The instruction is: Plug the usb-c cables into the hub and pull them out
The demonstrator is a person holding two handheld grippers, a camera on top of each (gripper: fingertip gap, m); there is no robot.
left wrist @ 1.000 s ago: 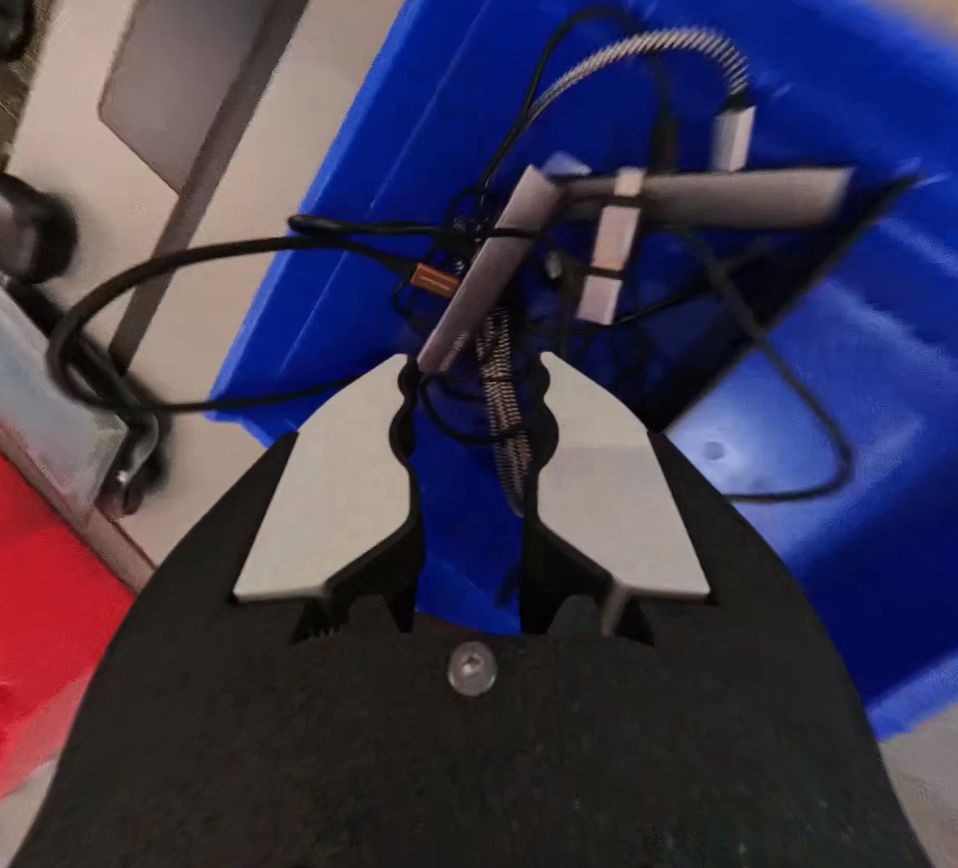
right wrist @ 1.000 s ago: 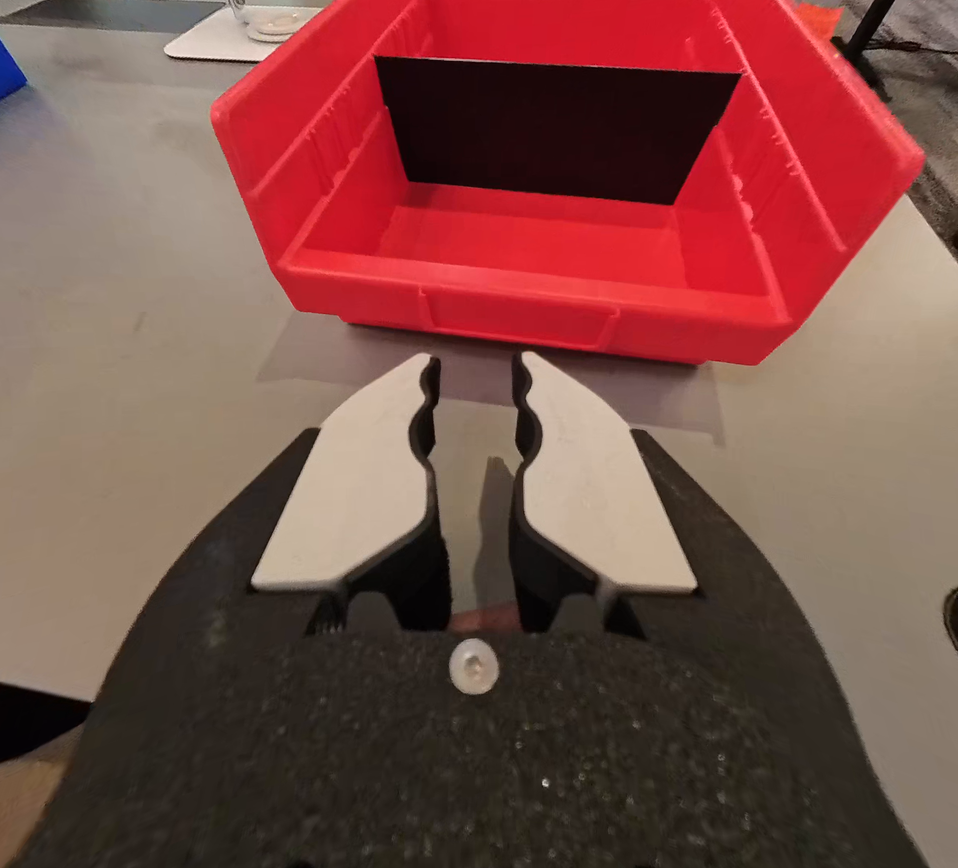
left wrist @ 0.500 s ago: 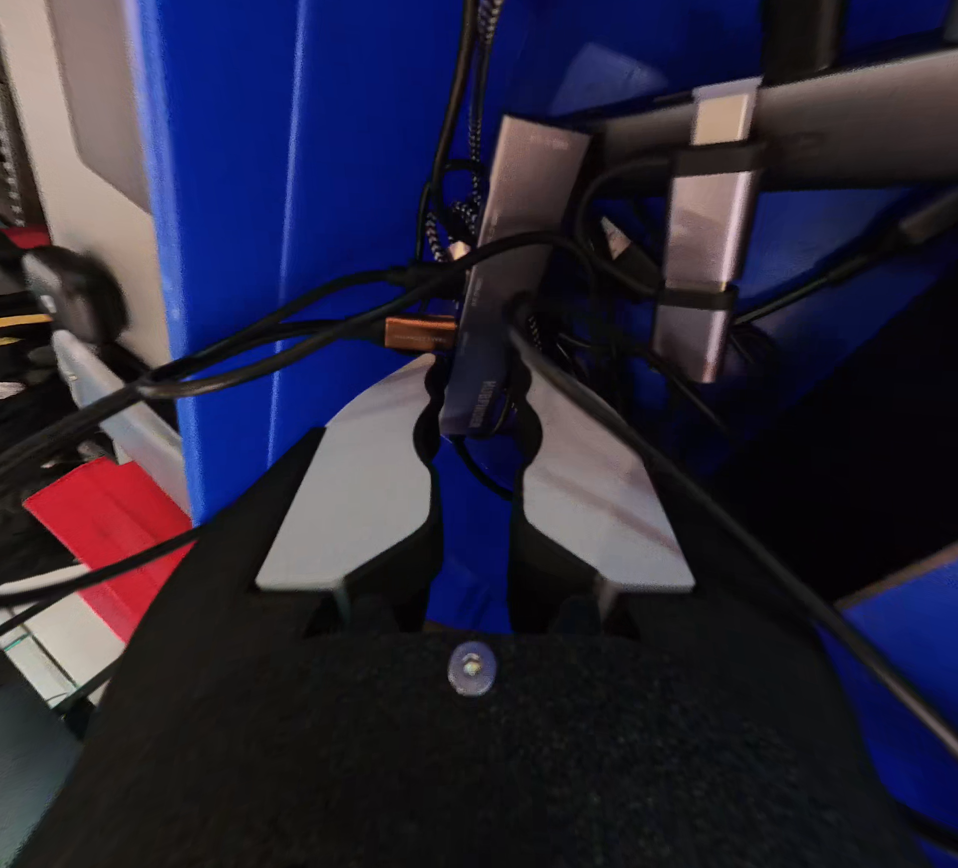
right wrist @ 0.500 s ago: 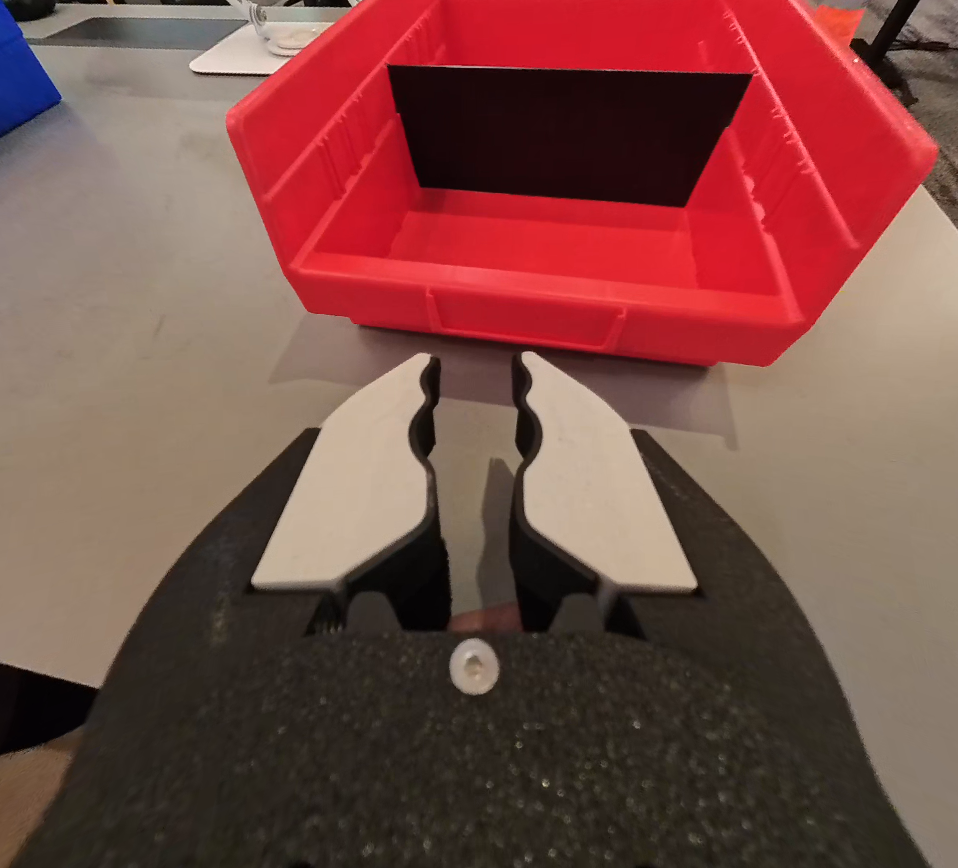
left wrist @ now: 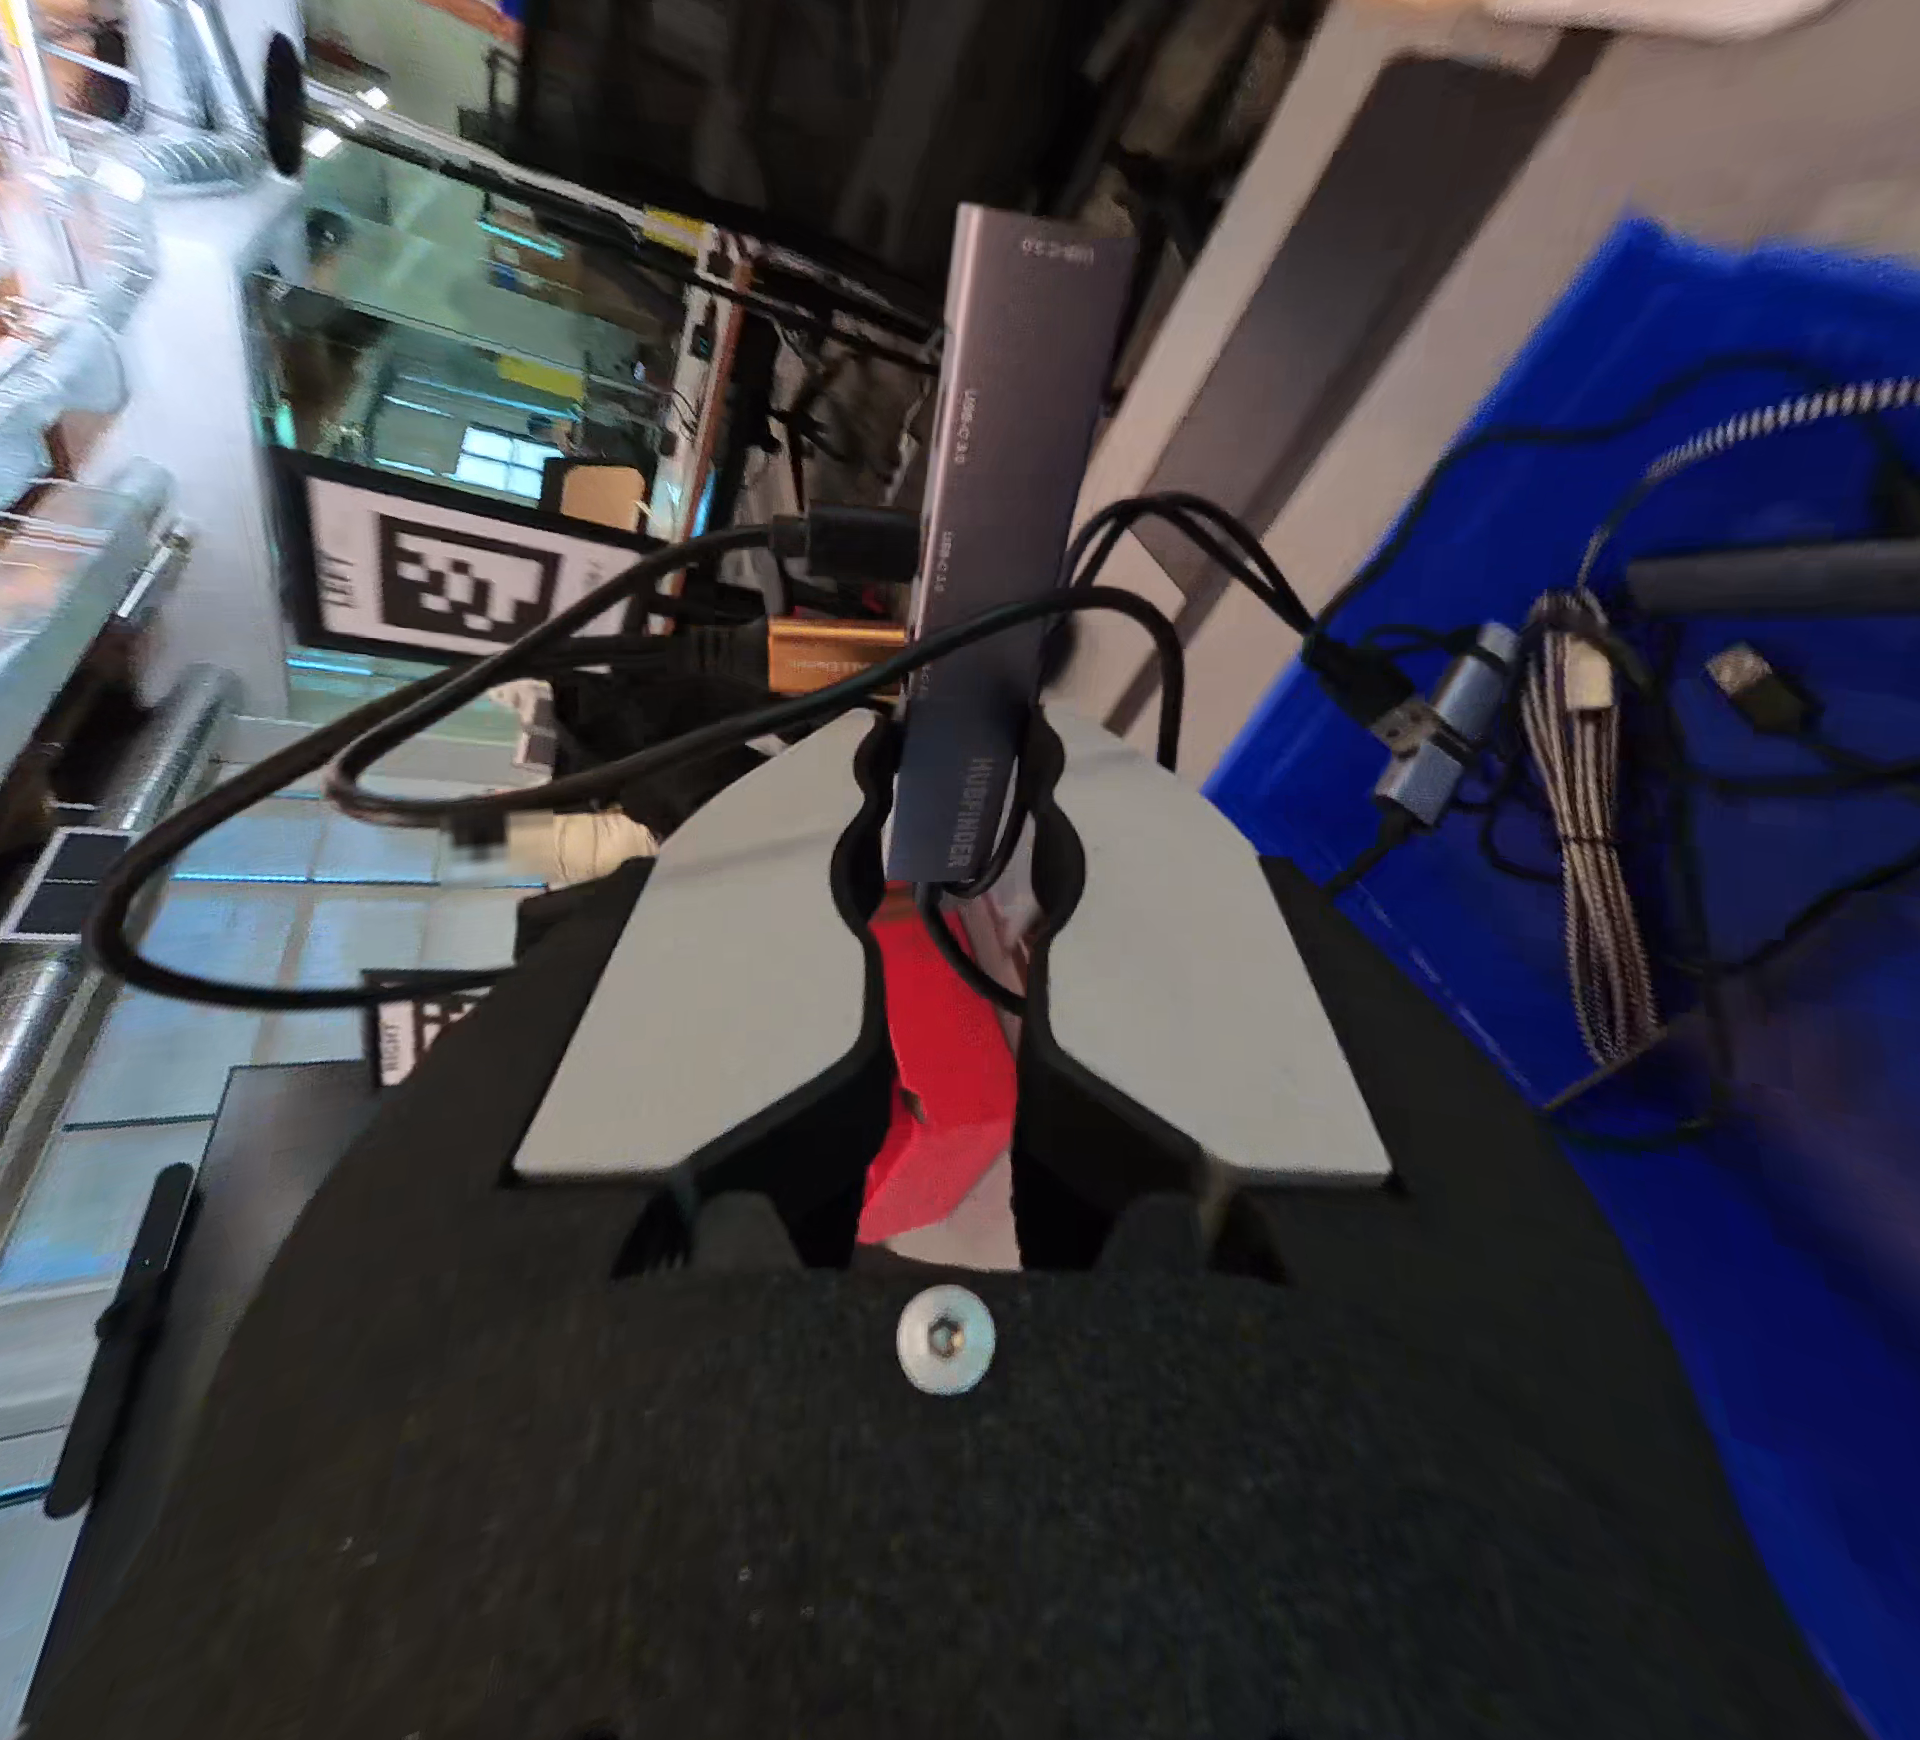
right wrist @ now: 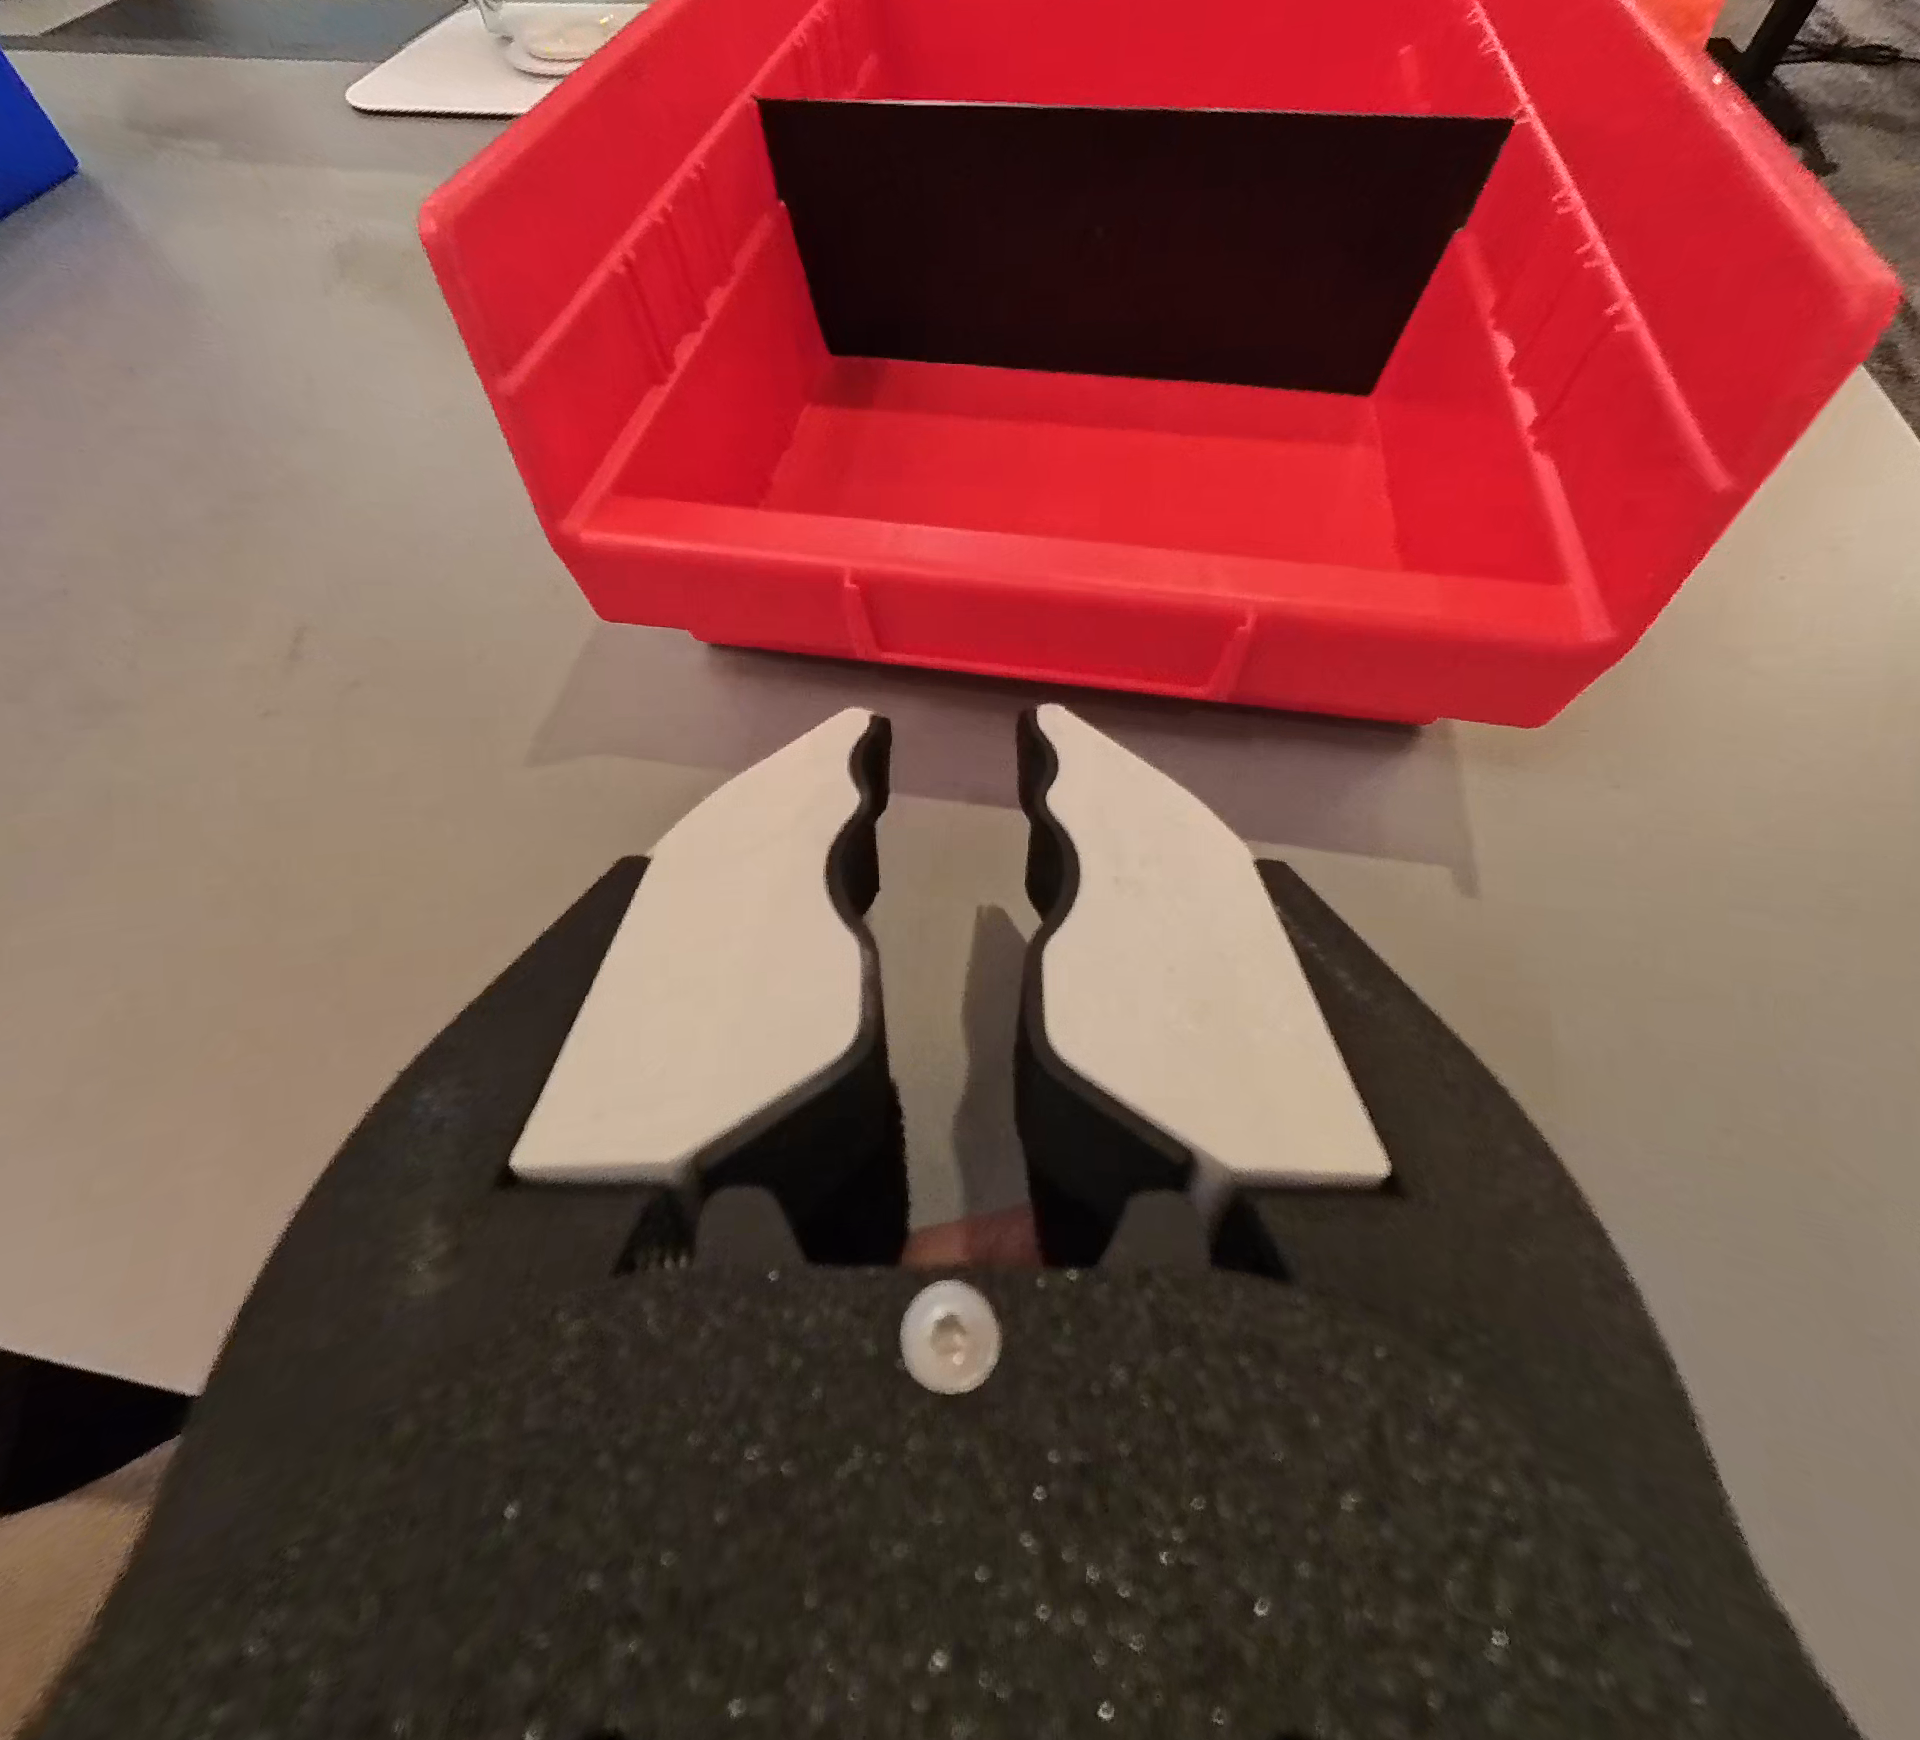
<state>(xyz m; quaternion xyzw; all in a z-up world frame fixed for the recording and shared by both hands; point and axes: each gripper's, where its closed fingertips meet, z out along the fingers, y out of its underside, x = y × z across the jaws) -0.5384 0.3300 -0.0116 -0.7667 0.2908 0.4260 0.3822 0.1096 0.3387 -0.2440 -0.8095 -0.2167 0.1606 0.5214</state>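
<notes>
My left gripper [left wrist: 961, 755] is shut on the near end of a slim grey USB hub [left wrist: 1013, 485] and holds it in the air, out of the blue bin [left wrist: 1558, 859]. Two black cables [left wrist: 582, 641] are plugged into the hub's left side, one with a black plug [left wrist: 852, 542], one with an orange plug [left wrist: 831, 651]. They loop down to the left. More cables, a braided one [left wrist: 1600, 859] and a second grey hub [left wrist: 1787, 573] lie in the blue bin. My right gripper [right wrist: 954, 755] is open and empty above the grey table [right wrist: 260, 651], in front of the red bin [right wrist: 1143, 547].
The red bin has a black divider [right wrist: 1122, 246] and nothing in its front part. A white lamp base [right wrist: 488, 64] stands behind it at the left. A corner of the blue bin [right wrist: 26, 132] shows at the left edge. A black-and-white marker board [left wrist: 457, 578] stands in the background. The tips of one gripper are about 70 cm away from the tips of the other.
My left gripper has closed on the hub inside the blue bin and lifted it out, with its two plugged cables trailing. My right gripper has shifted slightly left, still open.
</notes>
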